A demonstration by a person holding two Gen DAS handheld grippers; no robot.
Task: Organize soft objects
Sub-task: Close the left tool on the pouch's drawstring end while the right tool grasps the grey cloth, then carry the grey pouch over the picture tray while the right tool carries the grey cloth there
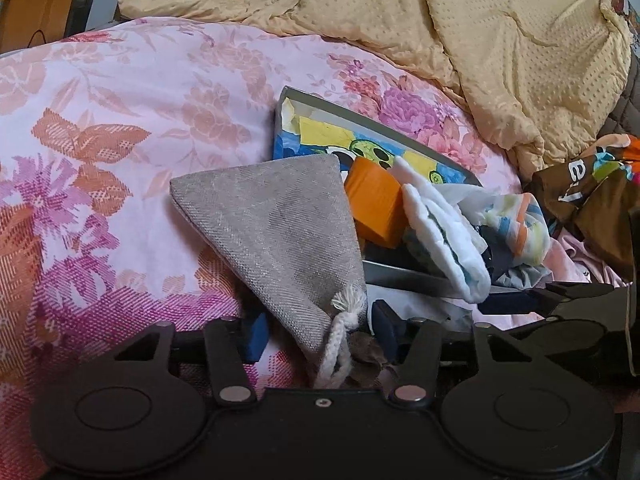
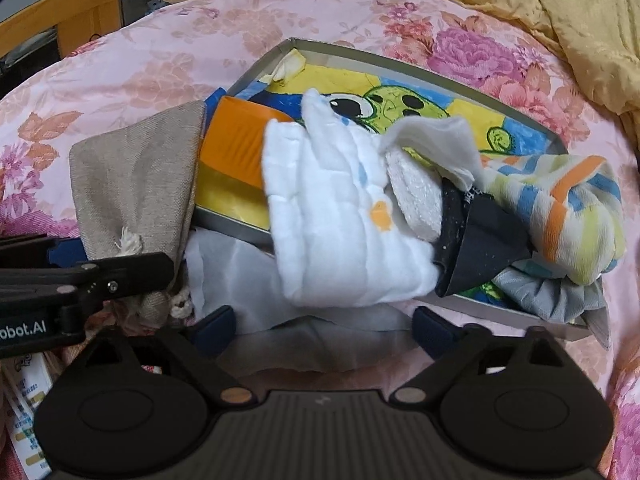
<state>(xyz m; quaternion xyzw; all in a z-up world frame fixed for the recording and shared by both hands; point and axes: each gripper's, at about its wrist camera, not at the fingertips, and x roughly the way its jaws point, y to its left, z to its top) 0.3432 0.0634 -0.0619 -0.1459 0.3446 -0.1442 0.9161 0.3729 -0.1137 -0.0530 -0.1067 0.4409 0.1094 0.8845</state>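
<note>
A grey linen drawstring pouch point(image 1: 280, 232) lies on the bed, leaning against a shallow cartoon-printed box point(image 1: 384, 126). Its corded neck sits between the pads of my left gripper point(image 1: 320, 330), which do not press it. In the box lie an orange block point(image 2: 240, 144), a white quilted cloth point(image 2: 344, 220), a dark cloth point(image 2: 488, 236) and a striped sock point(image 2: 572, 216). My right gripper point(image 2: 324, 330) stands open over a thin white sheet point(image 2: 304, 336), just short of the quilted cloth. A finger point(image 2: 132, 268) of the left gripper shows beside the pouch point(image 2: 136, 184).
A pink floral bedsheet point(image 1: 120, 120) covers the bed. A yellow quilt point(image 1: 480, 40) is bunched at the back and right. Brown printed fabric point(image 1: 592, 200) lies at the right edge. A wooden bed frame point(image 1: 40, 12) stands at the back left. Paper packets point(image 2: 24, 400) lie at the lower left.
</note>
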